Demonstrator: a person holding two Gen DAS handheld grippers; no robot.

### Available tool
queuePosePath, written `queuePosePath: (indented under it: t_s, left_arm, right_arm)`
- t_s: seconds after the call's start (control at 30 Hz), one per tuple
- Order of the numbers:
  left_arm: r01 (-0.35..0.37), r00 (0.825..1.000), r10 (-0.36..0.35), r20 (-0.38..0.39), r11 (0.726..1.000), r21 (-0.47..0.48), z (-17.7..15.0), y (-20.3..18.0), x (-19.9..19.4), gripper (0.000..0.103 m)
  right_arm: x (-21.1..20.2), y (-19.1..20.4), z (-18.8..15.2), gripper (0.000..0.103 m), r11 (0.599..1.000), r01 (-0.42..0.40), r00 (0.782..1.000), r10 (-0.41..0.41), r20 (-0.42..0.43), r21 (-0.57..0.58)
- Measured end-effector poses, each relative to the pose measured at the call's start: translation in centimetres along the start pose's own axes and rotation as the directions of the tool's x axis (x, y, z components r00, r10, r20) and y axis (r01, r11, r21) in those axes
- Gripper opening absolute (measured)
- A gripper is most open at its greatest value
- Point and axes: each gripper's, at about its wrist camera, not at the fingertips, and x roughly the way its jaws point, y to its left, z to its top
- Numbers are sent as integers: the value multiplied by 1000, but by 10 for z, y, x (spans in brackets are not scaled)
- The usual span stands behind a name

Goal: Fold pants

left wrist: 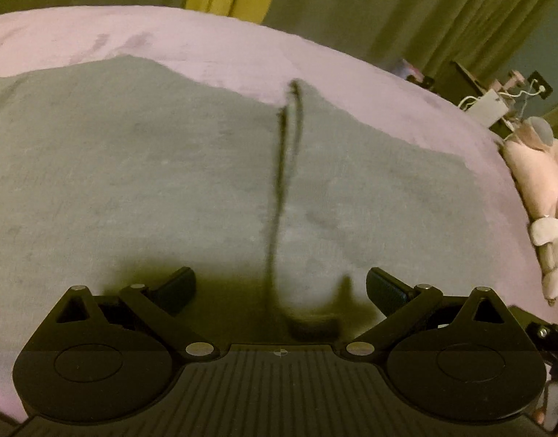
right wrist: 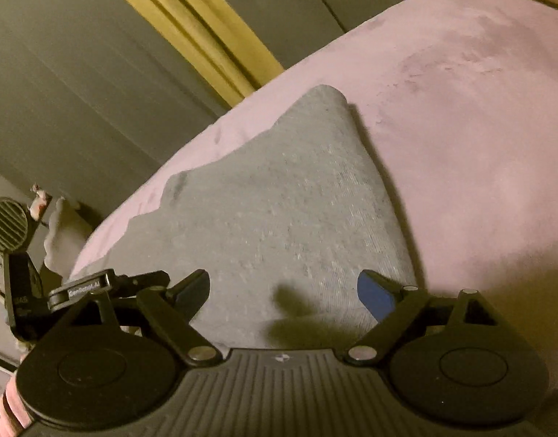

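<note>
So the grey pants (left wrist: 169, 167) are lying pretty flat on the pink bedspread (left wrist: 206, 36), with a dark drawstring (left wrist: 280, 167) trailing down the middle of them in the left wrist view. The left gripper (left wrist: 280, 287) sits just above the fabric with its fingers spread wide and nothing between them, and the right gripper (right wrist: 283, 291) is the same deal, fingers wide apart over a folded grey corner, not pinching anything. Some plush toys (left wrist: 545, 196) sit off at the bed's edge, olive curtains (left wrist: 388, 3) behind.
</note>
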Motion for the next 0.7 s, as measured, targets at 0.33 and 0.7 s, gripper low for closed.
queuePosePath:
  t_s: [0.33, 0.7]
  left_arm:
    - [-47, 999, 48, -15, 997, 67, -8, -27, 15, 99]
    - [-43, 998, 46, -54, 998, 53, -13, -15, 11, 34]
  right_arm:
    - [19, 2, 7, 89, 996, 73, 997, -74, -4, -49]
    - [28, 6, 4, 92, 991, 106, 994, -107, -6, -87]
